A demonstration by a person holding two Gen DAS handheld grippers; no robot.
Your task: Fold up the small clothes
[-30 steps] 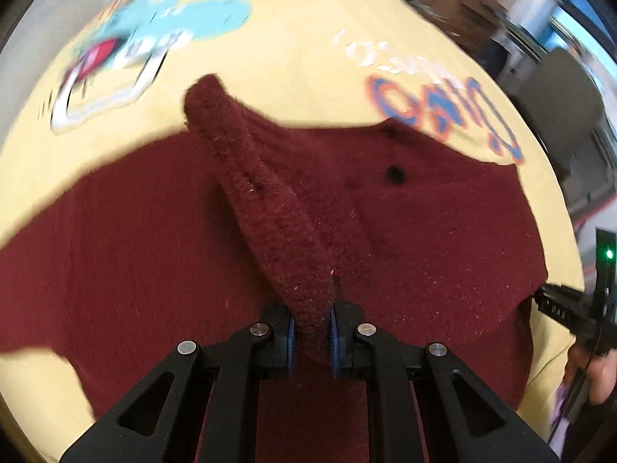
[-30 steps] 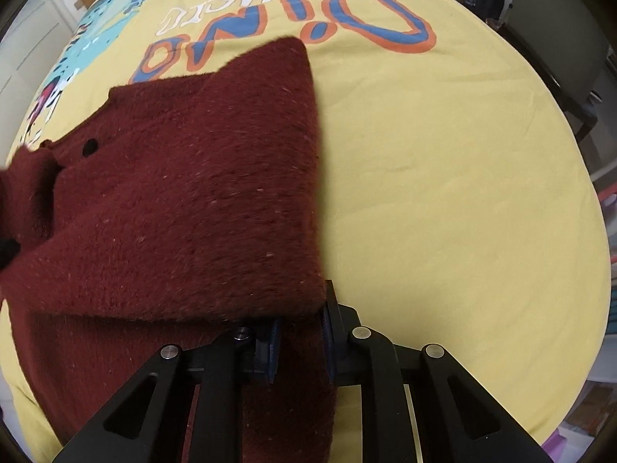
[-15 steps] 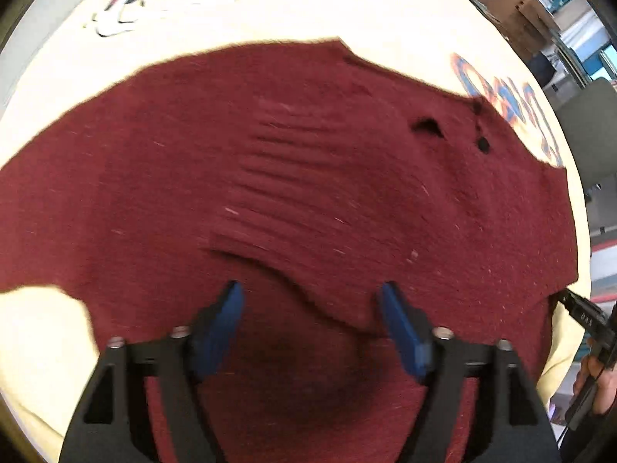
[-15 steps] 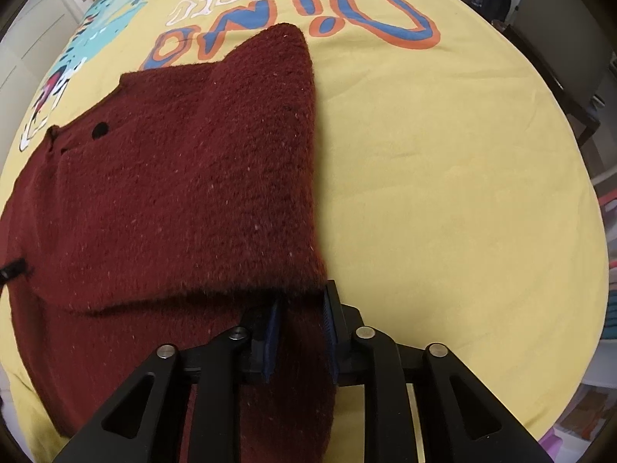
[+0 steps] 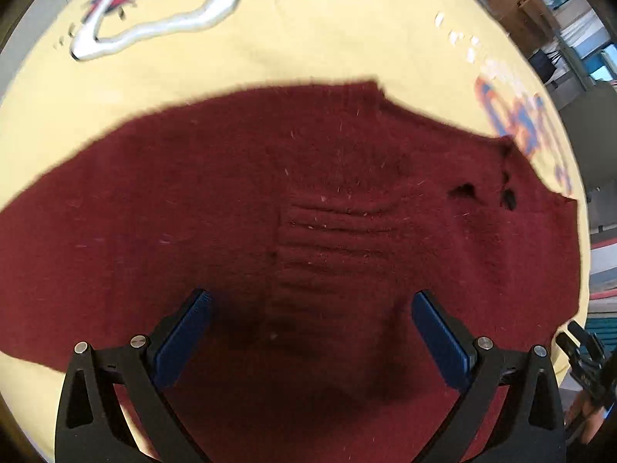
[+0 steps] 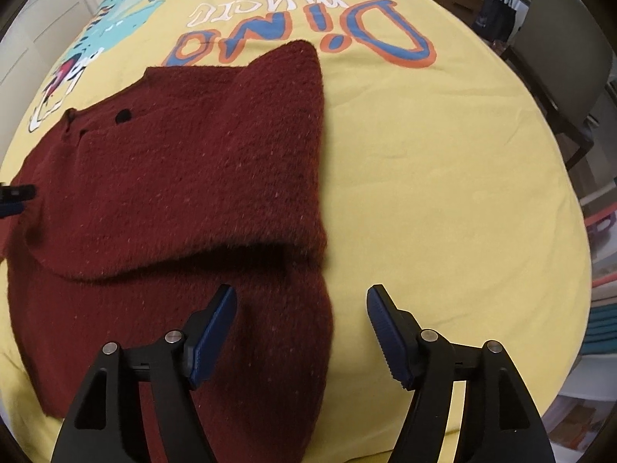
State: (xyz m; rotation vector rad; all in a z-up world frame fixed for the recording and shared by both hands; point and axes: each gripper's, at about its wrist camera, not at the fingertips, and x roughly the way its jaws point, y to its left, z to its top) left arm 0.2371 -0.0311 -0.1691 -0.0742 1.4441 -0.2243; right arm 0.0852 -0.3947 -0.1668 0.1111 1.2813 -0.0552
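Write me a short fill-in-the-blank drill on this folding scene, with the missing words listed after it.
1. The knitted garment lying on the cloth is dark ____.
2. The printed cloth under it is mostly ____.
3. The left gripper has its jaws ____, with nothing pinched between them.
4. The large orange and blue word printed on the cloth reads ____.

Missing words: red; yellow; open; Dino

Dark red fuzzy sweater [image 6: 200, 177] on yellow cloth [image 6: 443, 177] with blue-orange lettering.

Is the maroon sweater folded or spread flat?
Partly folded. The maroon sweater has one layer doubled over itself, its edge above the open right gripper; both grippers' jaws have just been opening, with nothing pinched.
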